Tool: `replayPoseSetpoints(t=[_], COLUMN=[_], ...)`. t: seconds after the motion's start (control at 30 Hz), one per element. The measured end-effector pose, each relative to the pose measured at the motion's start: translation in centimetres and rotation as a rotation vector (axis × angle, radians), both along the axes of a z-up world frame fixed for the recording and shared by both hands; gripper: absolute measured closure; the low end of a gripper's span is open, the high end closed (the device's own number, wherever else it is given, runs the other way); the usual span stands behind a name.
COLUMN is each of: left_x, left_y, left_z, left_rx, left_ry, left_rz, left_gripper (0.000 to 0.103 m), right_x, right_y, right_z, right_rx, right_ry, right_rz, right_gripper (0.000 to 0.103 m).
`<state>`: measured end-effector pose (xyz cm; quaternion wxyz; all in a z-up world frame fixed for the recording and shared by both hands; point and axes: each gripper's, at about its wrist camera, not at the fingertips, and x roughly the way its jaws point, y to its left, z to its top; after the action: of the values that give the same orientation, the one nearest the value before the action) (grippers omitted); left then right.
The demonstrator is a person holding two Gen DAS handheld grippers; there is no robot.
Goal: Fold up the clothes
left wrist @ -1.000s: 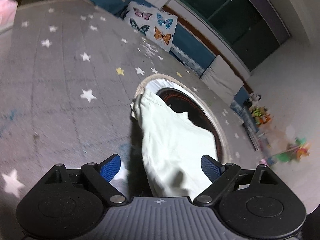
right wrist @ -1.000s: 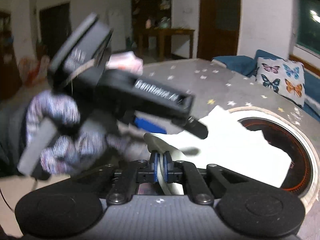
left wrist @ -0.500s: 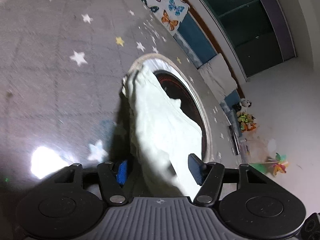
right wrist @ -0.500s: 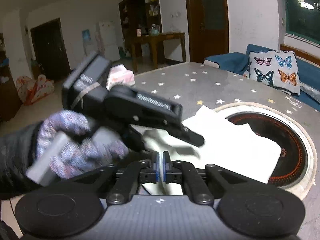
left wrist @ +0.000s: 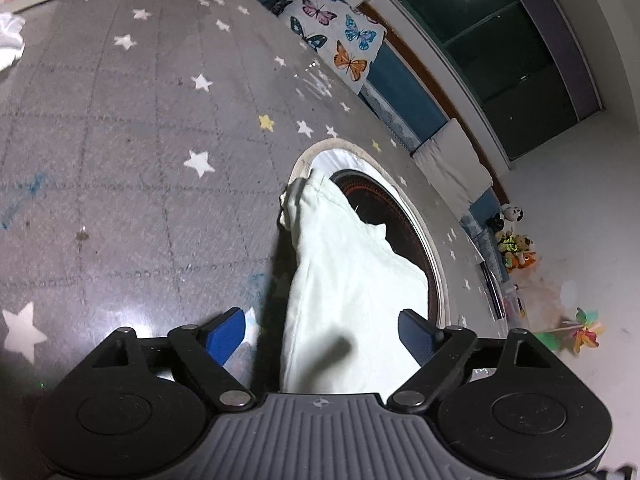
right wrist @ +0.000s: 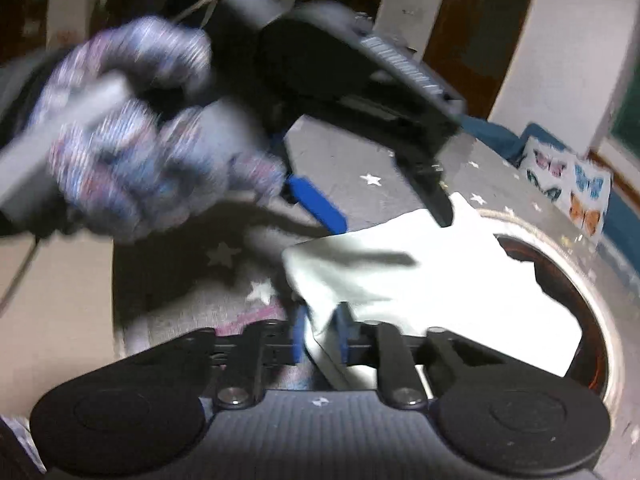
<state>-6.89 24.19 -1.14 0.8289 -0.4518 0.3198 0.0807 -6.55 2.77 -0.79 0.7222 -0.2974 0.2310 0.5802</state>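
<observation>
In the left wrist view the grey star-patterned tabletop (left wrist: 120, 128) fills the left and middle of the frame. Lower centre, the left gripper (left wrist: 322, 332) has its blue pads far apart and widening, with the near end of the white garment (left wrist: 348, 280) lying between them, neither pad pressing it. The cloth runs from there up toward mid-frame, its far end bunched on the pale rim of the round dark hotplate inset (left wrist: 400, 224), which sits at centre right. A butterfly cushion (left wrist: 336, 40) sits at the upper right edge of the table.

In the right wrist view, a gloved hand (right wrist: 132, 128) fills the upper left, blurred, carrying the other tool. At lower centre the right gripper (right wrist: 320, 340) is pinched narrow on a fold of the garment's near corner, and the rest spreads flat to the right over the inset.

To do this fold well, I'd say the left pads should come down squarely on the near edge and bite both layers before any lift. The right-hand pinch looks thin, so it wants steady tension rather than a tug. Both corners should rise together, or the cloth will likely skew across the inset.
</observation>
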Motion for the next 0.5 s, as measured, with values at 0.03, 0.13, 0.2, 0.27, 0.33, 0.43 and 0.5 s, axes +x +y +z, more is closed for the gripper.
replayPoseSetpoints(t=[0.03,0.13,0.2,0.27,0.33,0.43,0.5], left_x=[0.0,0.3,0.7,1.4,2.2,3.0,3.2], left_y=[0.0,-0.2,-0.4,-0.8,-1.2,-1.2,-1.1], left_z=[-0.1,-0.4,-0.6,-0.8,-1.0,-1.7,-2.1], left_rx=[-0.01,-0.054,-0.086,-0.113,-0.145,-0.205,-0.221], left_ry=[-0.002,-0.017,-0.034,-0.045,-0.058,-0.078,-0.092], left_rz=[0.0,0.0,-0.005,-0.019,-0.034,-0.032,-0.029], left_gripper=[0.017,0.016,0.016,0.017,0.019,0.031,0.041], right_x=[0.5,2.6,3.6,4.2,4.7,4.8,4.7], right_y=[-0.2,-1.5,-2.6,-3.3,-3.7,-4.0,-4.1], right_z=[0.4,2.4,3.7,4.7,4.9,4.9,4.8], right_rx=[0.017,0.105,0.154,0.191,0.208,0.211,0.205], right_ry=[0.035,0.172,0.228,0.263,0.287,0.299,0.301], right_rz=[-0.014,-0.074,-0.108,-0.131,-0.144,-0.147,-0.144], right_gripper=[0.097,0.099,0.099,0.099,0.099,0.099,0.099])
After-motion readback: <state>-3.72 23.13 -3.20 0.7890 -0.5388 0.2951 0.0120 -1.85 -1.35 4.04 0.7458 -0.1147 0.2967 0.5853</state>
